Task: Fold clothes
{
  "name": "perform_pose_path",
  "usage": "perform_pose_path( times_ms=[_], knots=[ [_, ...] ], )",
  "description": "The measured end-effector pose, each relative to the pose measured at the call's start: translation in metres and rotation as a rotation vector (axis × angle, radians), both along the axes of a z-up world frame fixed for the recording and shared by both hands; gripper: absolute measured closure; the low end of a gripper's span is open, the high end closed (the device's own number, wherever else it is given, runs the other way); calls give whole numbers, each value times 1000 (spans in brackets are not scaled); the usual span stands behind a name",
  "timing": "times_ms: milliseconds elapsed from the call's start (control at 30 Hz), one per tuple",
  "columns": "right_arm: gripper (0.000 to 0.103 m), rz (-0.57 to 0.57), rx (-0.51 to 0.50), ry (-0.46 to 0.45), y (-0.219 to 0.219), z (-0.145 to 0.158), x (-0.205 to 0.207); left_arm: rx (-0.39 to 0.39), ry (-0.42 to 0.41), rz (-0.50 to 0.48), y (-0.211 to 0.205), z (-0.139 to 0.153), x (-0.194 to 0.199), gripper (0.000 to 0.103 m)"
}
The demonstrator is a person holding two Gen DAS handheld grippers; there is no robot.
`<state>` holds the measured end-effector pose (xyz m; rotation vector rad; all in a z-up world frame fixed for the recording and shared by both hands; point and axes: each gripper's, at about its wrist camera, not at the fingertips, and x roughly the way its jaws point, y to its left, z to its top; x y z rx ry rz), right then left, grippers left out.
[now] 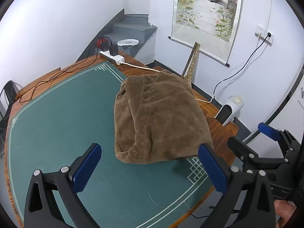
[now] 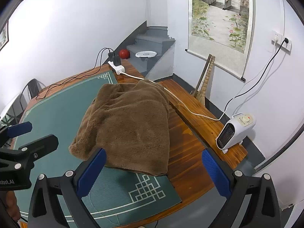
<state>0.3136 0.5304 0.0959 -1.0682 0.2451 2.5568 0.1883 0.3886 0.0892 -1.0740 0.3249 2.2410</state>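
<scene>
left wrist view: the left gripper (image 1: 150, 168) hangs above the green table mat (image 1: 62, 117) with its blue-padded fingers (image 1: 86, 170) spread wide apart and nothing between them. just ahead of the fingertips lies the brown fleece garment (image 1: 161, 119), folded into a thick bundle on the far right part of the mat, its far edge reaching over onto the wooden table (image 1: 220, 127). the right gripper (image 1: 252, 138) shows at the right edge, fingers apart, off the table's corner. behind the garment a white power strip (image 1: 112, 57) with black chargers sits on the wood, its white cable running past the bundle. a small white fan heater (image 1: 229, 111) stands on the right edge of the table, and a scroll painting (image 1: 207, 9) hangs on the wall.

right wrist view: the right gripper (image 2: 153, 171) is also wide open and empty, its left finger just in front of the garment's (image 2: 127, 127) near edge; whether it touches i cannot tell. the bundle overlaps the mat's (image 2: 57, 114) right border onto bare wood (image 2: 190, 163). the left gripper (image 2: 26, 134) appears at the left edge, fingers parted. the heater (image 2: 234, 131) stands to the right, a straw broom (image 2: 205, 81) leans against the wall, and a red ball (image 2: 124, 54) rests by the grey steps (image 2: 152, 43).
</scene>
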Motion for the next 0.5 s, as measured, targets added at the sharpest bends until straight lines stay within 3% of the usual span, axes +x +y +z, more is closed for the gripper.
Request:
perform_pose_path(
  times_ms=[167, 333, 500],
  knots=[
    [1, -5, 4, -2, 3, -1, 1, 40, -14, -23, 0, -1, 1, 1],
    [1, -3, -7, -2, 5, -4, 1, 18, 70, -26, 2, 3, 8, 1],
    [1, 5, -10, -11, 3, -8, -2, 3, 61, -24, 2, 1, 6, 1]
  ],
)
